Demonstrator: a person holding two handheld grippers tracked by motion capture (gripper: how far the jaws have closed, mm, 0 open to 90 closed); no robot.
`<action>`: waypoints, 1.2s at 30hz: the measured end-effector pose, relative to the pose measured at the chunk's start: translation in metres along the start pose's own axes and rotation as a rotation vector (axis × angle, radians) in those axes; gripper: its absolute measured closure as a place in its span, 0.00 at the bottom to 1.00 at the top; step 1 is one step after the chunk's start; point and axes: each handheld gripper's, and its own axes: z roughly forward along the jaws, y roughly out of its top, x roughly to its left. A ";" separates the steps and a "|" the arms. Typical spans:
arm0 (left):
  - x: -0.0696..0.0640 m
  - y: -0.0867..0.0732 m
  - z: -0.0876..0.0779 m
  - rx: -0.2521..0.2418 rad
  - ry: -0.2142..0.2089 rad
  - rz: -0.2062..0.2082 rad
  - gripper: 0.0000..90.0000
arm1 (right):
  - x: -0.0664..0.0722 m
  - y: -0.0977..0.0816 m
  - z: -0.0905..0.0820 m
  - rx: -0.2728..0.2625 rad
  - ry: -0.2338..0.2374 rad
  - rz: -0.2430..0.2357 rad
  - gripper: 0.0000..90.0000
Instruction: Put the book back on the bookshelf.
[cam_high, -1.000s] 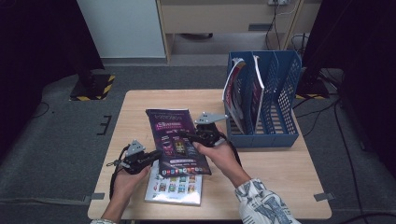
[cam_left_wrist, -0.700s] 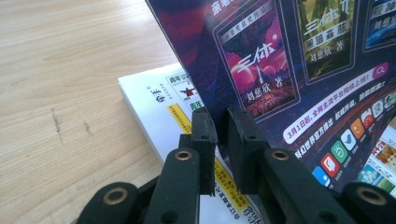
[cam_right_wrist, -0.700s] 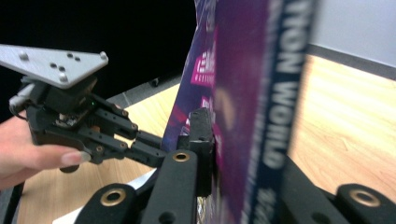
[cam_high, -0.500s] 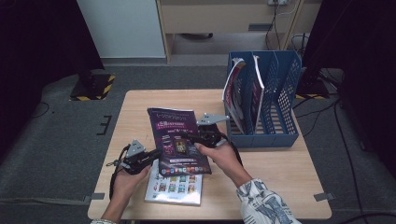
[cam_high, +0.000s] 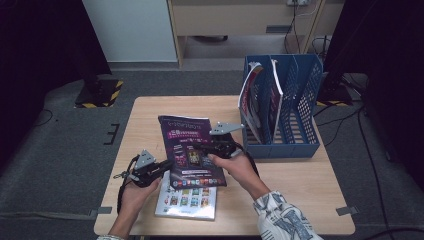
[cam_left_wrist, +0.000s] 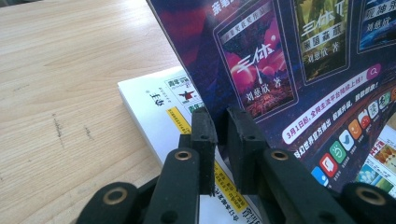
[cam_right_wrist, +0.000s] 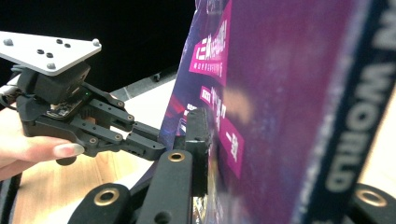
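Grey carpet surrounds the wooden bench (cam_high: 150, 115), with a blue file rack (cam_high: 295, 100) standing at its far right edge. Against the earlier frames little differs: the purple magazine (cam_high: 190, 150) stands a touch steeper and nearer the person, while both hands have kept their places. Two magazines are out on the bench side: the purple one, held off the surface near the middle front, and a white one (cam_high: 187, 202) lying flat beneath it by the front edge. Two more booklets (cam_high: 252, 97) lean in the rack's left compartments. Two tongs work here. The left tongs (cam_high: 162, 166) are clamped on the purple magazine's lower left edge, and the right tongs (cam_high: 205, 150) are clamped on its right edge, the cover between the jaws. Bare wood lies open to the left and beyond the magazine; the rack stands just right of the right hand (cam_high: 237, 167).
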 end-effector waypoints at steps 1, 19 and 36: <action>0.000 0.000 0.000 0.001 0.001 0.003 0.90 | 0.000 0.000 0.000 0.000 -0.002 -0.001 0.90; 0.002 0.003 -0.005 -0.028 0.023 0.023 0.90 | 0.003 0.003 -0.001 -0.016 0.007 -0.017 0.93; 0.006 0.005 -0.012 -0.083 0.055 0.017 0.94 | 0.012 0.013 -0.005 -0.049 0.020 -0.055 0.94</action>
